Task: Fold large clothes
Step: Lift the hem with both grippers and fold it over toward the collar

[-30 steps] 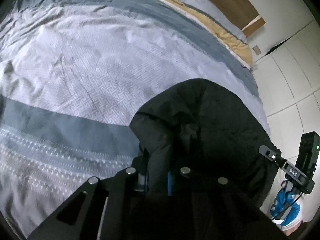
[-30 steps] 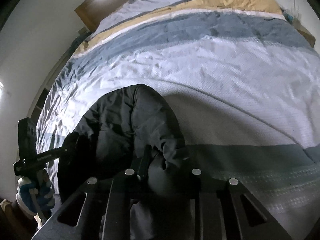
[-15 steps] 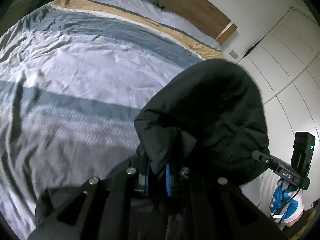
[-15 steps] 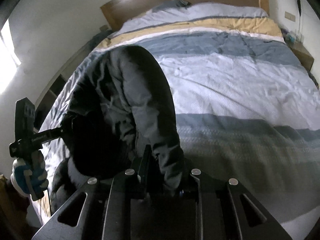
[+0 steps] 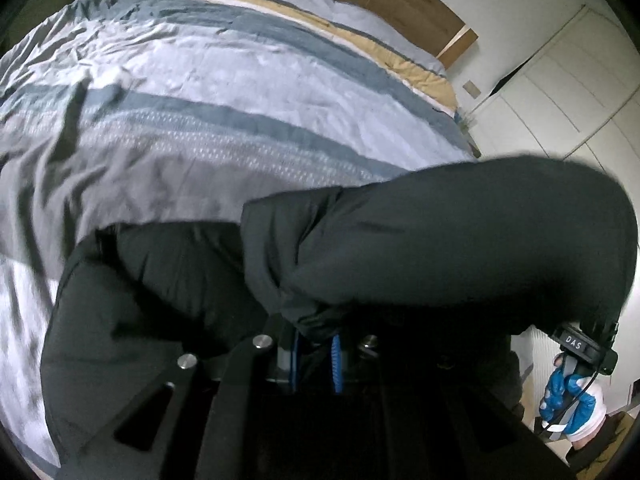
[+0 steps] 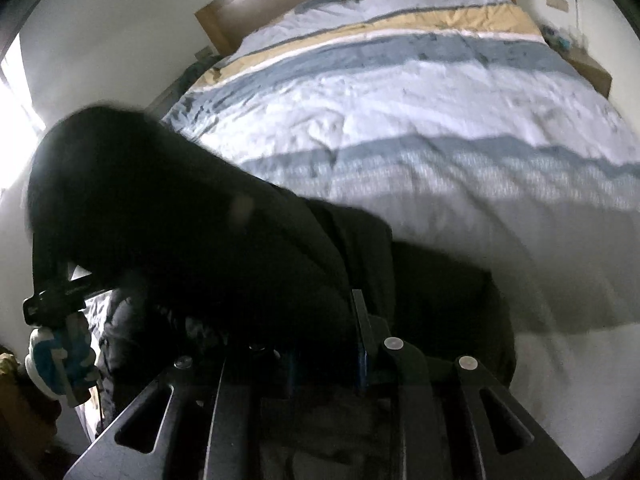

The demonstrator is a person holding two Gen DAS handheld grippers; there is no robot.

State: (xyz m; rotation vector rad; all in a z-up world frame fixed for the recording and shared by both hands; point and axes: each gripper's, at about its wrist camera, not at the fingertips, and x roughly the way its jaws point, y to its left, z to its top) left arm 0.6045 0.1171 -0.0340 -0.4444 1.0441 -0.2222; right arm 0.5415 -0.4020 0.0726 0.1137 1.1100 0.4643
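Left wrist view: left gripper pinching black jacket, which now sags at 3 o'clock, lower than half a second ago, its body trailing onto the striped duvet. Right gripper clamped on jacket too; bulk at 9 o'clock.

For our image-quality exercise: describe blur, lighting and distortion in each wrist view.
Left wrist view: striped duvet smeared by motion at left, black jacket soft-edged, fisheye bending. Right wrist view: blown-out window at left, jacket nearly featureless black, duvet blurred lower right.
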